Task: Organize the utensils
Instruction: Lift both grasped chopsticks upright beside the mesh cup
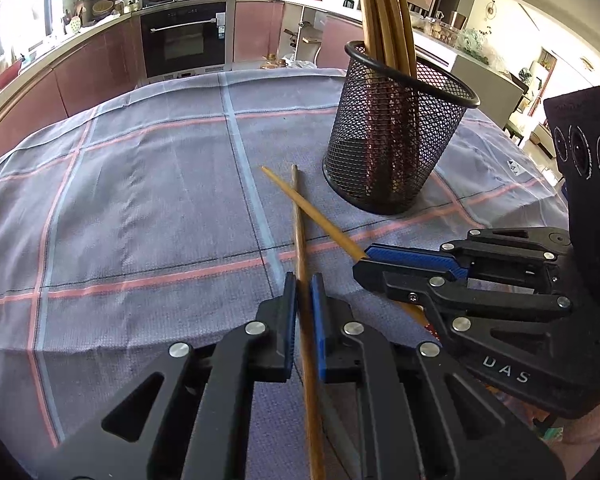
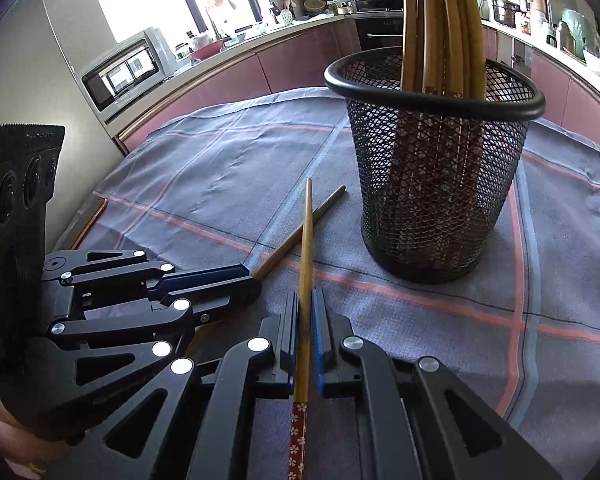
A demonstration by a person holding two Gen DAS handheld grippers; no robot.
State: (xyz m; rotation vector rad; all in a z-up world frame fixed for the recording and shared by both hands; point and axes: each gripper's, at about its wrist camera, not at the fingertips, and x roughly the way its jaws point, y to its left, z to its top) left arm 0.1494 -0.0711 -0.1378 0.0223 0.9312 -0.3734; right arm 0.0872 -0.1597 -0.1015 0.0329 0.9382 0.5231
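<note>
In the left wrist view, your left tool [image 1: 303, 280] is sitting at bottom center, clenched on a brown chopstick [image 1: 300, 224] whose tip is pointing up toward mid-frame over the checked cloth [image 1: 140, 200] on the counter. Just right of it, your right tool [image 1: 366, 266] is gripping a paler chopstick [image 1: 312, 212]; the two sticks are crossing near their tips. At upper right, the black mesh cup [image 1: 396, 136] is standing upright on the cloth, holding a bundle of chopsticks [image 1: 384, 12], near the crossed tips but apart from them.
</note>
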